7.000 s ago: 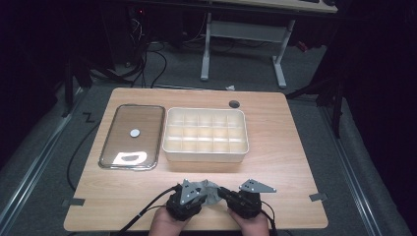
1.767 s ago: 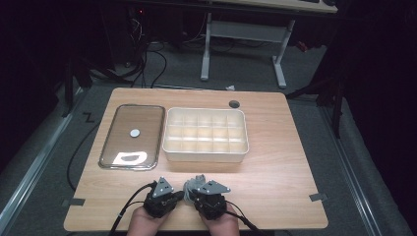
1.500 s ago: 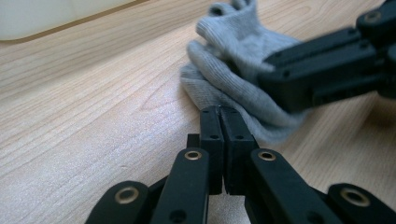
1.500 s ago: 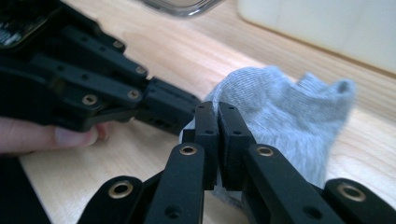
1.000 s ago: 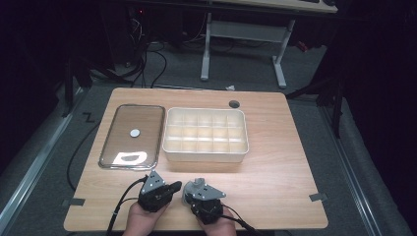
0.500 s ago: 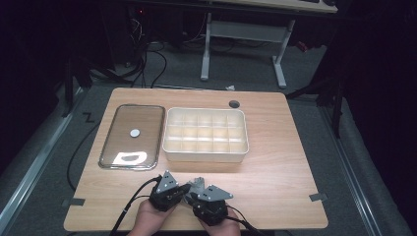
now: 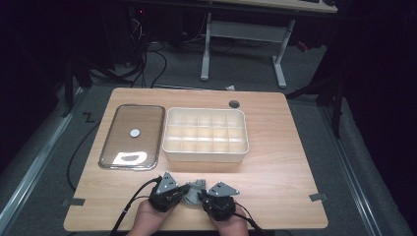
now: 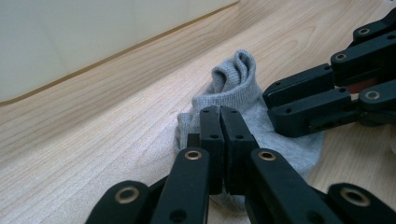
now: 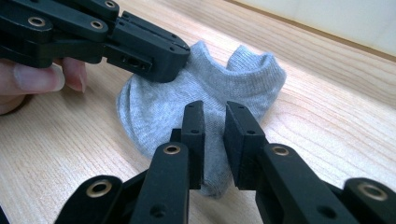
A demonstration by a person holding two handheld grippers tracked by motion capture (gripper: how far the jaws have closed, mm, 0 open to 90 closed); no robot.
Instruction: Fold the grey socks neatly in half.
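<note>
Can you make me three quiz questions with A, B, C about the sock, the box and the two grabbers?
1. Where is the sock? A in the box; B on the table between the grippers; C on the lid.
2. What colour is the sock? A grey; B red; C green.
3. How do the left gripper jaws stand? A wide open; B pressed together; C around the box.

Answers: B, it lies on the wooden table in front of the divided box. A, its knit is plain grey. B, no gap shows between the jaws.
</note>
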